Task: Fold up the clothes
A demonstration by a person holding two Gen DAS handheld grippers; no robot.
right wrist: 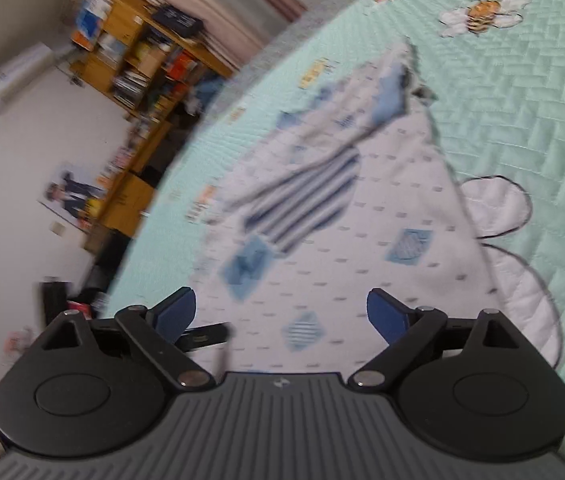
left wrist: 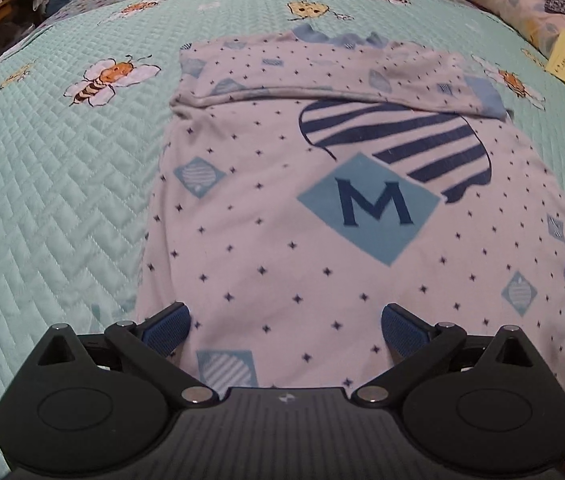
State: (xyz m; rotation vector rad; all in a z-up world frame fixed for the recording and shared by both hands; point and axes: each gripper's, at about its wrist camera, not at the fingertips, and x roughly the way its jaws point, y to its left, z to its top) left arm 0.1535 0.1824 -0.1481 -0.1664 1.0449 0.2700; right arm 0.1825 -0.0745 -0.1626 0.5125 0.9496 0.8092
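Pyjama top [left wrist: 322, 208] flat, left gripper [left wrist: 285, 330] spread above

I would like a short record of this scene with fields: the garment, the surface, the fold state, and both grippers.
garment: white shirt with blue M diamond and striped patch
surface: quilted green bedspread with bee prints
fold state: sleeves folded across the top, body lying flat
left gripper: open, above near hem, holding nothing
right gripper: open, holding nothing

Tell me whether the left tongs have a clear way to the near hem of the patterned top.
Probably yes: the left tongs hang open right over the top, nothing lies between them and its near hem.
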